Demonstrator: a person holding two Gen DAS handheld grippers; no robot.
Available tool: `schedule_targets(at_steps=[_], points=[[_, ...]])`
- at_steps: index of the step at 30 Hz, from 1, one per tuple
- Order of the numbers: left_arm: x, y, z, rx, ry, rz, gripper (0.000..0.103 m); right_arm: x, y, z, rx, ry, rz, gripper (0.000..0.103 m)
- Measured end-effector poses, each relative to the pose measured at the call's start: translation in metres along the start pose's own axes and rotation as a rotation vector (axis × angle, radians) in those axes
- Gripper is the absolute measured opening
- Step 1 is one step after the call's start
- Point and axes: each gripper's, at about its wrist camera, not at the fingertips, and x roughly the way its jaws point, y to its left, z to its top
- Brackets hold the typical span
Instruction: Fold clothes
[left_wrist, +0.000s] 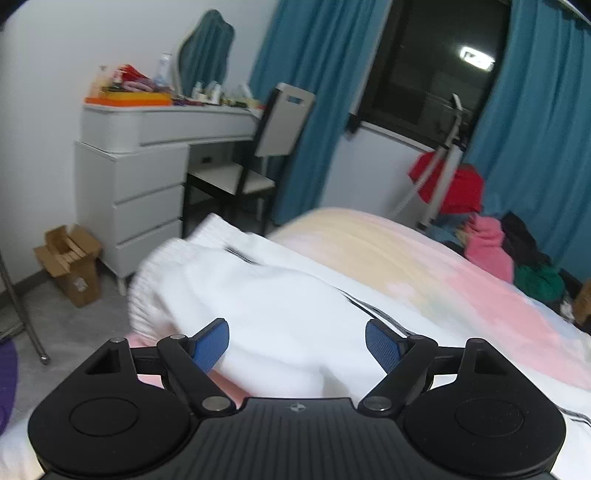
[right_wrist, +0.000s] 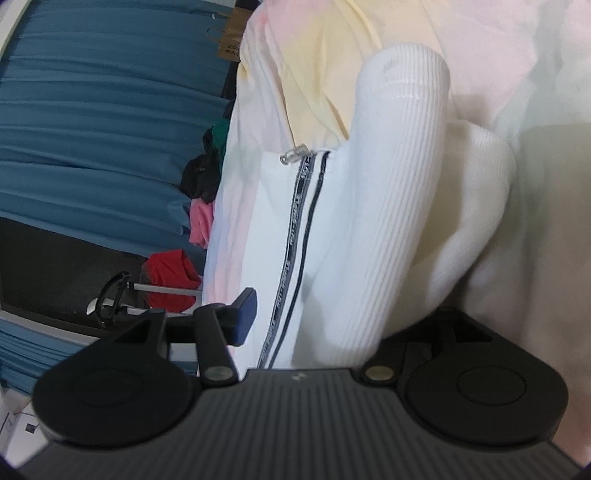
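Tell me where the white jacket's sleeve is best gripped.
Judging by its pose, take the white jacket at the ribbed cuff. It overhangs the bed edge, so the left hand-held gripper could pinch it from the dresser side.

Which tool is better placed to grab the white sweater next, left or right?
Left, probably. The left tool is open with the white sweater between its pads. On the right tool, fabric hides one finger, so its grip is unclear.
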Motion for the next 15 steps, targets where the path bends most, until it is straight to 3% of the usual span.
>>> schedule_targets(at_steps=[4, 9, 15], points=[[0.008, -0.025, -0.02, 0.076, 0.023, -0.046, 0.083, -0.011, -0.001, 0.006, -0.017, -0.072, 0.026, 0.057], [0.018, -0.058, -0.048, 0.188, 0.051, -0.101, 0.083, -0.018, -0.007, 0.011, 0.0, -0.09, 0.071, 0.057], [0.036, -0.078, -0.076, 0.311, 0.129, -0.101, 0.083, -0.023, 0.0, 0.01, -0.043, -0.123, 0.072, 0.057]])
